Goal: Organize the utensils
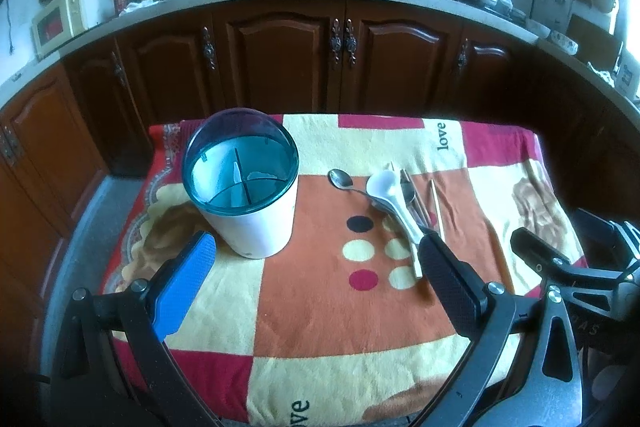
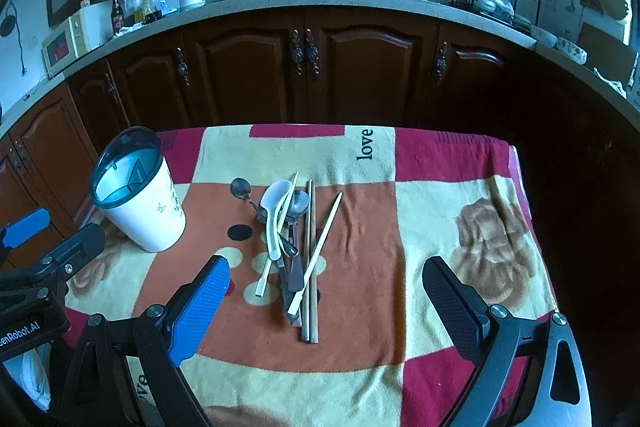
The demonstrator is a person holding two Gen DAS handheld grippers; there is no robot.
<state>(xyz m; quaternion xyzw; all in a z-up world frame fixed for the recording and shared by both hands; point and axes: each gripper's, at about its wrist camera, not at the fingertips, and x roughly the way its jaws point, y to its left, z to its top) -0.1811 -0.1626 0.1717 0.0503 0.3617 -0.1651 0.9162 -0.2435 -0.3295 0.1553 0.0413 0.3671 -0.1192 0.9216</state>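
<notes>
Left gripper point(image 1: 316, 259) hovers low over the blanket point(image 1: 320, 327), jaws wide apart, holding nothing, the utensil holder point(image 1: 246, 203) just past its blue finger. Right gripper point(image 2: 326, 279) hovers level beside it, jaws also spread and empty, facing the utensil pile point(image 2: 294, 239) of spoons and chopsticks lying mid-blanket.
</notes>
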